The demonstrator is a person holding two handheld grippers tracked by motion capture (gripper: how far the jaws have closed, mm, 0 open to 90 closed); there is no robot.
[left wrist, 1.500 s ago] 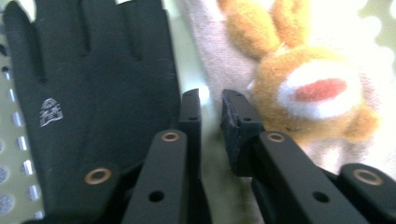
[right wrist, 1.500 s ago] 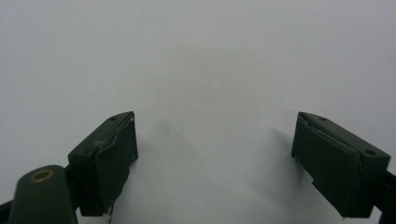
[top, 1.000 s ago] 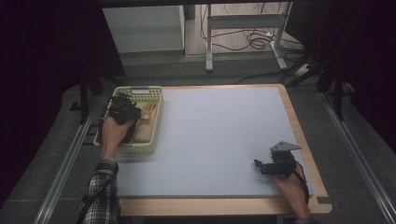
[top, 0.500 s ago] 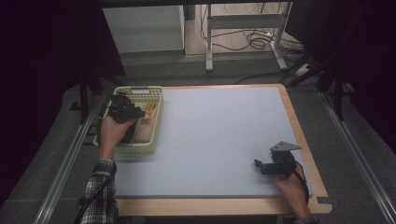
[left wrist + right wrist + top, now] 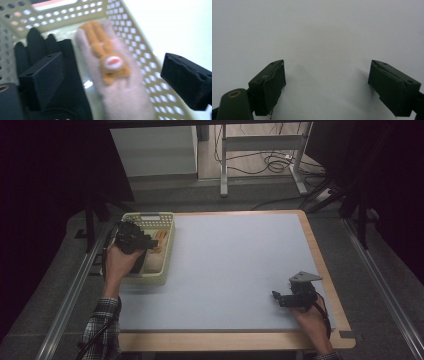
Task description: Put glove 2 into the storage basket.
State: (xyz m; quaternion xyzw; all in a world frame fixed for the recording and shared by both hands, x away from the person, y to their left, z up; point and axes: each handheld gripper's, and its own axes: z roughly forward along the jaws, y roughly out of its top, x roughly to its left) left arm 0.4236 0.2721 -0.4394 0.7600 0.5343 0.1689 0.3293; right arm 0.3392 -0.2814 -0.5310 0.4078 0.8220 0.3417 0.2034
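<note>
Release step: left gripper (image 5: 110, 82) jaws, just opening, are spread above the pink glove (image 5: 112, 75) in the basket (image 5: 167, 251) (black glove (image 5: 50, 75) beside); withdrawal is needed next. Right gripper (image 5: 327, 87) is spread, idle.

Two gloves (image 5: 117, 75) side by side in basket (image 5: 167, 251) at table's (image 5: 240, 270) left edge

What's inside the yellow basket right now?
In the basket lie a pink glove with an orange animal figure and a black glove beside it. The basket floor beneath them is covered.
</note>
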